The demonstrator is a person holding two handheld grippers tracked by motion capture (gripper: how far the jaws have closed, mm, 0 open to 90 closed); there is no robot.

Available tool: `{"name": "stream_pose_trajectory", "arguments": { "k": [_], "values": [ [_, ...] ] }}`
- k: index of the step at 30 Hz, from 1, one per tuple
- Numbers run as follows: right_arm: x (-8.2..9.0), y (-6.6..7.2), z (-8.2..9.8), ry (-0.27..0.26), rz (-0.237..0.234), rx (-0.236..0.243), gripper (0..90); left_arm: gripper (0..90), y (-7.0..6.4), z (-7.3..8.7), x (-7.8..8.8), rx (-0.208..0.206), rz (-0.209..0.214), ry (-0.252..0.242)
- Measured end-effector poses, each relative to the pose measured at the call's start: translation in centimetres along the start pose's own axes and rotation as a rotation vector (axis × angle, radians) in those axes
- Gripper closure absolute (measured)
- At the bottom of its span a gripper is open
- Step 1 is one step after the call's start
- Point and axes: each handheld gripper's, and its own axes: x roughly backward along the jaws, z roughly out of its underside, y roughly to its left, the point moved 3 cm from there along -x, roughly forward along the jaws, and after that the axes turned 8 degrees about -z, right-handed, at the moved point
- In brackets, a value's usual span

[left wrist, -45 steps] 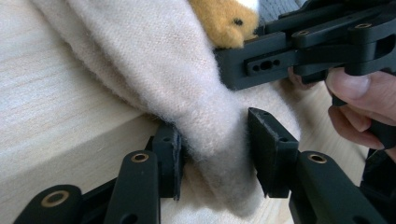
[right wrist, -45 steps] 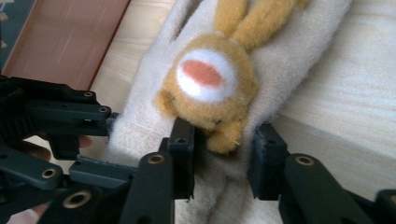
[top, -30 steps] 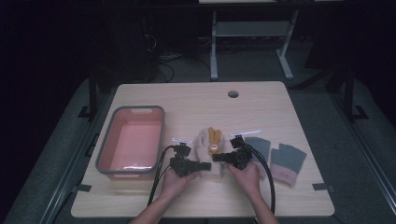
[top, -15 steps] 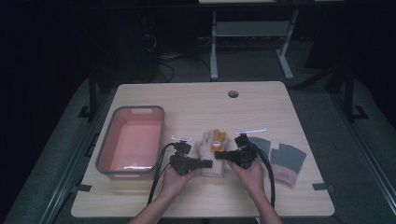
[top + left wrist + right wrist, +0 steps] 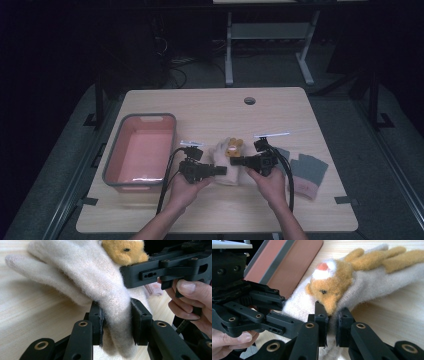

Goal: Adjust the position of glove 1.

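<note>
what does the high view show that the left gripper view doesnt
High view alone: the whole wooden table, the pink tub with a grey rim left of the hands, and the grey gloves to the right.

Left gripper view alone: the left gripper seen close, its pads pressed on a fold of the cream glove, and the bear's black eye.

Both: the cream glove with its orange bear patch, the right gripper shut on the glove, and the hand holding it.
</note>
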Motion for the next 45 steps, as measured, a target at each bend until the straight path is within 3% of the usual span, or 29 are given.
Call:
{"name": "stream_pose_trajectory", "arguments": {
  "k": [18, 35, 45],
  "values": [
    [0.3, 2.7, -3.0, 0.012, -0.034, 0.027, 82.2, 66.6, 0.0, -1.9, 3.3, -0.013, 0.027, -0.062],
    [-0.6, 3.2, -4.2, 0.044, -0.034, 0.033, 82.3, 66.5, 1.2, -2.5, 4.2, 0.019, 0.042, -0.084],
    [-0.8, 4.3, -5.1, 0.054, -0.034, 0.055, 82.3, 66.6, 1.2, -2.7, 5.2, 0.019, 0.043, -0.1]
  ]
}}
